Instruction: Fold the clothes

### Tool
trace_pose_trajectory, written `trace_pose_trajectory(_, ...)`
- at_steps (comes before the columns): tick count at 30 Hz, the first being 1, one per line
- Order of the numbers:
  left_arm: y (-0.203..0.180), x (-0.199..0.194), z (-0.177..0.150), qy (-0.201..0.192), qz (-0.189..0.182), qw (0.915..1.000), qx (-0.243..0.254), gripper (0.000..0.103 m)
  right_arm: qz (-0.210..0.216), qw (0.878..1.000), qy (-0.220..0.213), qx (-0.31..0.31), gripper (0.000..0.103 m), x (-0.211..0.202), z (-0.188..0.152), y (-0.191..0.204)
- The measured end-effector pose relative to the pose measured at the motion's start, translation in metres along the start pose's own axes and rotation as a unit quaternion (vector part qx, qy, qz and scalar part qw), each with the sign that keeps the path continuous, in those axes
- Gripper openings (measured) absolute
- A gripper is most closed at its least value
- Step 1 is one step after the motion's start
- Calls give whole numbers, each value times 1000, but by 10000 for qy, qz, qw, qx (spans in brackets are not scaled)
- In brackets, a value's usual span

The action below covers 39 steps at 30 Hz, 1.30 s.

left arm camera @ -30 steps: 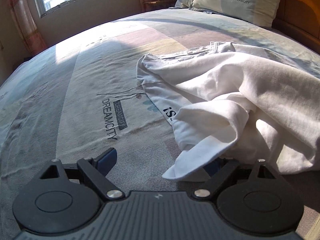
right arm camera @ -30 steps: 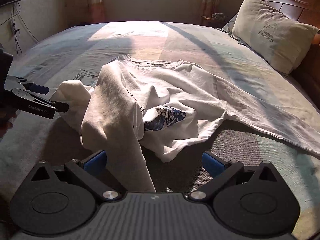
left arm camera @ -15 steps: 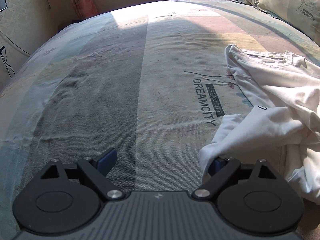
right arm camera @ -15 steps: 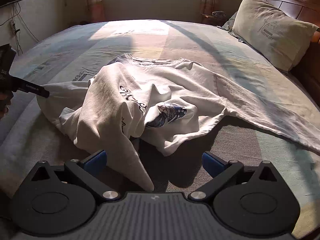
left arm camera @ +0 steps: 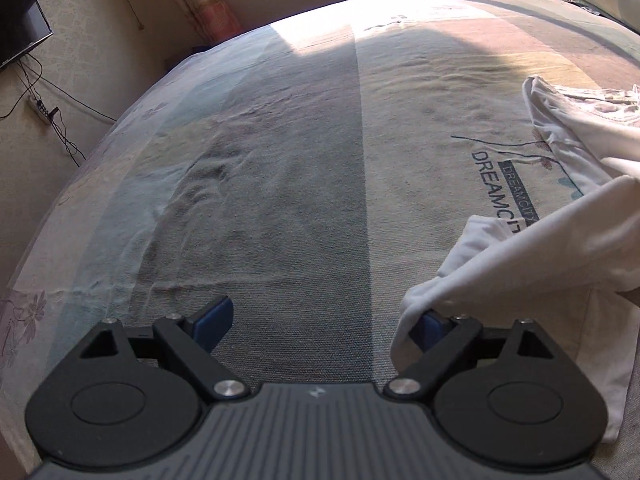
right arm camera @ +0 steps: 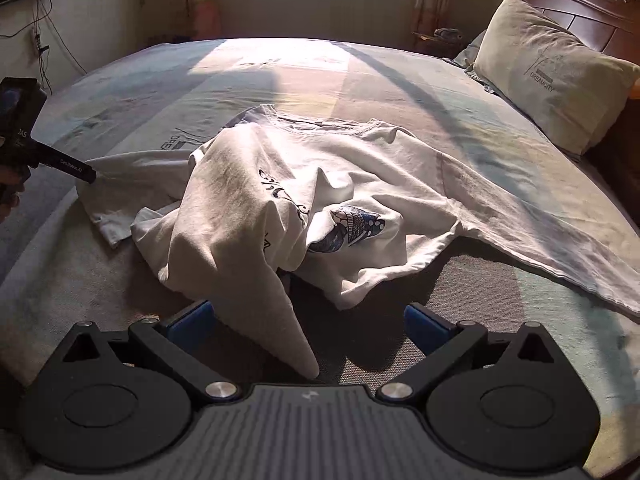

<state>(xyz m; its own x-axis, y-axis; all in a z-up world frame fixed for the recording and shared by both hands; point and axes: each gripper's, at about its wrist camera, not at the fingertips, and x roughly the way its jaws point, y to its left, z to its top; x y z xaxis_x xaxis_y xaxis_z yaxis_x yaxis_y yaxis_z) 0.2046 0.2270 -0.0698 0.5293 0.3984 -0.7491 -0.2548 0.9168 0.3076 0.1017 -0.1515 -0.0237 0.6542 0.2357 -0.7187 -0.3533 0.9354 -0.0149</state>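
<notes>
Cloth from the crumpled white long-sleeved shirt (left arm camera: 552, 248) drapes over one blue pad of the left gripper (left arm camera: 320, 322), its jaws spread wide above the striped bedspread (left arm camera: 288, 184). Right view: the right gripper (right arm camera: 306, 326) is released too, a shirt fold lying between its pads on the bed.

White cloth of the shirt (left arm camera: 520, 256) drapes over the left claw's (left arm camera: 320, 320) right finger, hiding its pad. The shirt runs off the frame's right edge. A fold (right arm camera: 248, 248) hangs before the right claw (right arm camera: 308, 324), covering what lies beneath.
</notes>
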Motion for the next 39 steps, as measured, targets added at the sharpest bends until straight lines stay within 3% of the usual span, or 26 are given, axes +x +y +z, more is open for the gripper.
trace_pose_trajectory(4,-14,-19,-6,-134,-278,9992,251,91,37,10000,1,-53,103,0,-1,4)
trace_pose_trajectory(9,-59,-48,-12,-413,-1218,9902,542,91,112,9998,7,-145,103,2,0,13)
trace_pose_trajectory(12,-89,-45,-11,-417,-1299,9876,775,91,112,9997,3,-224,103,0,-1,17)
trace_pose_trajectory(16,-106,-23,-3,-245,-1345,9897,423,92,79,9998,-16,-188,103,-3,-2,16)
trace_pose_trajectory(19,-99,-11,-1,-126,-1381,9903,11,98,59,9999,-4,-112,103,-4,-4,13)
trace_pose_trajectory(22,-83,-7,-8,103,-1604,9864,-356,99,60,10000,30,-63,103,-4,-7,12)
trace_pose_trajectory(25,-70,-16,-25,122,-1502,9885,-144,101,81,10000,28,-48,103,-4,-9,11)
trace_pose_trajectory(32,-18,-33,-62,329,-1598,9860,-345,103,150,9999,70,17,103,-2,-12,10)
trace_pose_trajectory(39,-36,-63,-43,-309,-1935,9806,-68,101,186,9998,58,-72,103,-4,-13,19)
